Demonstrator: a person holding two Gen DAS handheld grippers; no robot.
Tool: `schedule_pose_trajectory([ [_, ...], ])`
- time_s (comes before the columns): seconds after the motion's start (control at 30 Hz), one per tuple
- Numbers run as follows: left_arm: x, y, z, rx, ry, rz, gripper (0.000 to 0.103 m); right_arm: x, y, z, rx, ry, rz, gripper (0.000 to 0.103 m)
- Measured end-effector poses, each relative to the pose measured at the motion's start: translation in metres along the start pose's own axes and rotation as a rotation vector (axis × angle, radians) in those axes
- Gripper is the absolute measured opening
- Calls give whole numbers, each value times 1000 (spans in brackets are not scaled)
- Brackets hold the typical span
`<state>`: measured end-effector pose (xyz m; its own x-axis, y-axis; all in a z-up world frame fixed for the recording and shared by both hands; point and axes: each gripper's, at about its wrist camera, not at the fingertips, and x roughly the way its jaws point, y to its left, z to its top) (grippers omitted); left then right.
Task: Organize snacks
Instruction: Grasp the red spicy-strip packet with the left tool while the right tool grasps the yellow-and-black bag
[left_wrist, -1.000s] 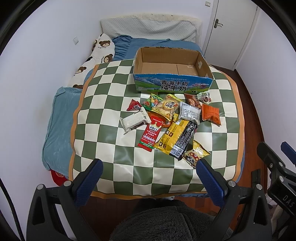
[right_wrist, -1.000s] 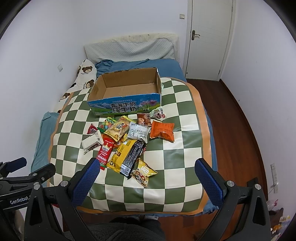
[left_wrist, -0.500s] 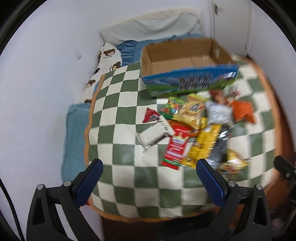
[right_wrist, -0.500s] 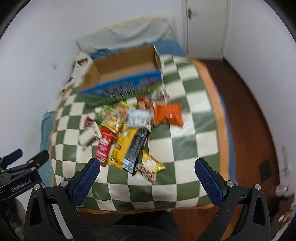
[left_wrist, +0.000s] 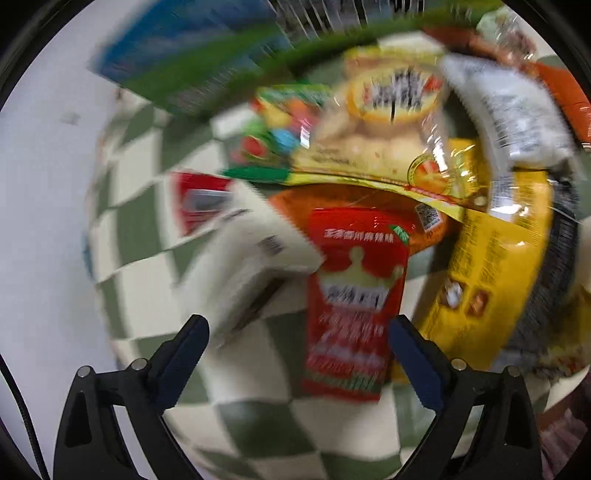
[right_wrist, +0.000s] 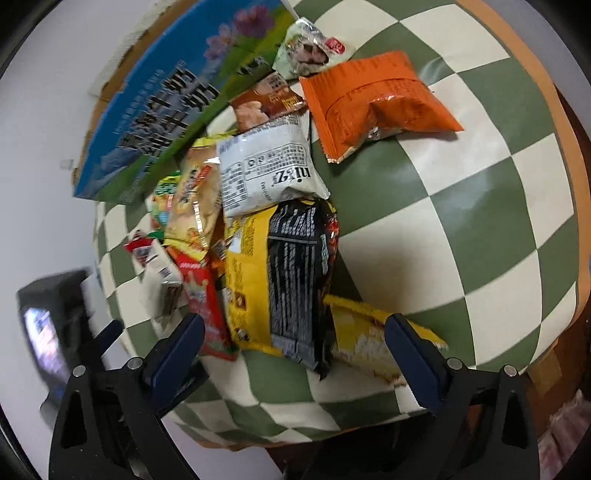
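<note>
Left wrist view: the frame is heavily smeared, so most print is unreadable and the cardboard box (left_wrist: 192, 55) at the top is only a blue and green streak, cut off by the edge. The snack pile lies on the green-and-cream checked bed cover (left_wrist: 258, 417). A red sachet with a crown mark (left_wrist: 354, 302) lies nearest, its lower end between the blue pads; a white packet (left_wrist: 255, 266) leans against its left side, and a yellow pack (left_wrist: 487, 280) lies to its right. Above them sits a clear bag of pale round biscuits (left_wrist: 388, 122), with a white wrapper (left_wrist: 517, 110) to the right. The left hand-held gripper (left_wrist: 297, 332) has its jaws wide apart, having just been closing a little; the pads press on nothing.

Right wrist view: sharper. The orange bag (right_wrist: 373, 99) lies alone, right of the pile. A black noodle pack (right_wrist: 299, 280) overlaps the yellow one, and a small yellow bag (right_wrist: 369, 339) is partly hidden behind the right pad. The other gripper shows as a dark blur at the left edge. The right hand-held gripper (right_wrist: 293, 328) stands wide apart above the black pack's lower end, gripping nothing.
</note>
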<state>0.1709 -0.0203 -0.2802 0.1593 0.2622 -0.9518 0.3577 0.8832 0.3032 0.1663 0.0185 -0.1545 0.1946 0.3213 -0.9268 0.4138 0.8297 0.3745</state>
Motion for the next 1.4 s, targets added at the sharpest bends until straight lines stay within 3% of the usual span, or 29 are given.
schedule_pose_trajectory([
  [0.07,13,1,7,0,0,-61,96,13,5,-1,2,11,-14,100],
  [0.13,13,2,8,9,-34,-63,89,26,13,0,-3,18,-34,100],
  [0.17,11,3,6,15,-51,-71,81,30,19,0,-6,17,-40,100],
  [0.27,12,12,-6,-13,-36,-122,43,52,36,2,-16,20,-64,100],
  [0.47,30,55,-49,-162,30,-158,43,101,77,12,-33,54,-140,100],
  [0.6,39,84,-73,-272,69,-218,43,149,112,17,-60,59,-262,100],
  [0.7,51,107,-86,-343,96,-261,44,182,143,10,-158,55,-351,95],
  [0.8,52,121,-92,-346,89,-289,44,203,164,-5,-287,68,-350,95],
  [0.93,23,130,-93,-245,30,-279,47,231,181,-24,-458,131,-369,94],
  [1.03,8,128,-85,-120,-41,-214,61,253,191,-36,-555,171,-352,95],
  [1.17,6,109,-64,111,-125,-84,63,271,188,-43,-579,198,-318,95],
  [1.27,23,80,-44,289,-106,-69,63,289,187,-40,-548,206,-303,95],
  [1.33,19,78,-34,387,-95,-55,77,292,184,-48,-532,206,-297,95],
  [1.4,19,68,-30,462,-94,-58,79,293,179,-44,-523,209,-294,95],
])
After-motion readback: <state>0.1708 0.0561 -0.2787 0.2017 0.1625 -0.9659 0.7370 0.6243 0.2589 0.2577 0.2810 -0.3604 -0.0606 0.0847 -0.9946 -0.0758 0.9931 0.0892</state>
